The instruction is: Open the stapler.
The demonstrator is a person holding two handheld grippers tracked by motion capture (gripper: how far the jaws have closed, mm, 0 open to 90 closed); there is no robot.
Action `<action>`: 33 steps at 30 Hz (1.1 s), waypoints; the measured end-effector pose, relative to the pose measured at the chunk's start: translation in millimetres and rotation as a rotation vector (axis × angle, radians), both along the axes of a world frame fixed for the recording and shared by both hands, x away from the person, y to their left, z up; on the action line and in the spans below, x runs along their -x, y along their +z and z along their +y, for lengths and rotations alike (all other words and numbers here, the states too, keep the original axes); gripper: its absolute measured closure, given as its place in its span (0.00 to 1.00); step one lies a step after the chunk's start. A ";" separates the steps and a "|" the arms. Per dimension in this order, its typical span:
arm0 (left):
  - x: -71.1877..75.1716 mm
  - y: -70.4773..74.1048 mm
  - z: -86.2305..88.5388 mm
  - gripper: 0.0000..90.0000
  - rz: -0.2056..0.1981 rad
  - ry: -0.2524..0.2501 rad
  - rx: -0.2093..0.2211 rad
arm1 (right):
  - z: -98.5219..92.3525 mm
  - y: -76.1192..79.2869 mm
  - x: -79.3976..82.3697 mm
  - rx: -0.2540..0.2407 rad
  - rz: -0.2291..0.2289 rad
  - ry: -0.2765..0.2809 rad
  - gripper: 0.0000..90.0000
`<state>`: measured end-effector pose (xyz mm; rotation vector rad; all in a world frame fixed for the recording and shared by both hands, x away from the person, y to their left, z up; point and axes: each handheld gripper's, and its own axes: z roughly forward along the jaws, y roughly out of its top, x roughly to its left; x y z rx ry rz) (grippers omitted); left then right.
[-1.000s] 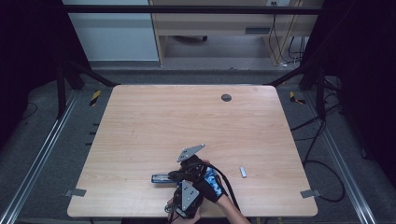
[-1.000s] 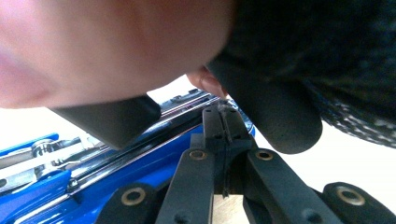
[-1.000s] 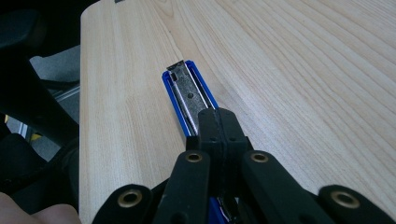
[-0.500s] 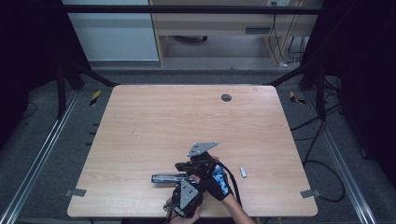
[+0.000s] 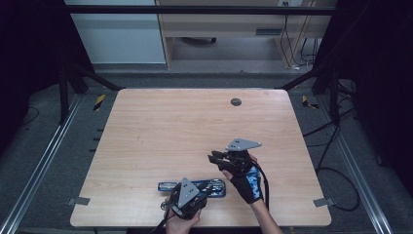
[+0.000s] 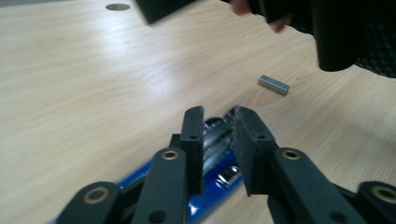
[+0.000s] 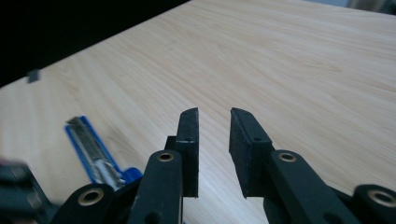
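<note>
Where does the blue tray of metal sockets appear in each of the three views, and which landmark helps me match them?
High view: the blue tray lies near the table's near edge, partly under the left tool.
Left gripper view: the tray sits at bottom centre, behind and below the tool's jaws.
Right gripper view: the tray runs along the lower left.
Shared landmark: the small grey metal block on the table.

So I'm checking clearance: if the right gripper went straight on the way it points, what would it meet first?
Probably nothing: past the right gripper lies bare table, free as far as its view shows. The blue tool sits off to the side.
</note>
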<state>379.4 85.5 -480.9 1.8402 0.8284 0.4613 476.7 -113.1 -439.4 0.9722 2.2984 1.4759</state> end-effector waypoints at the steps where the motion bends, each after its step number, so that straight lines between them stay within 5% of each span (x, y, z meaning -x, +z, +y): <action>1: -2.0 3.1 2.1 0.80 -0.003 -0.004 -0.001 | -5.7 0.2 -0.1 0.009 -0.001 -0.018 0.80; 16: -49.8 51.5 40.9 0.56 0.009 -0.042 -0.087 | -48.1 1.3 4.0 0.113 0.022 -0.170 0.75; 29: -70.0 58.6 106.2 0.48 0.012 0.075 -0.185 | -78.2 -4.3 13.2 0.172 0.080 -0.237 0.72; 33: -72.9 55.0 128.8 0.47 0.028 0.122 -0.181 | -84.2 -8.5 15.3 0.188 0.112 -0.251 0.72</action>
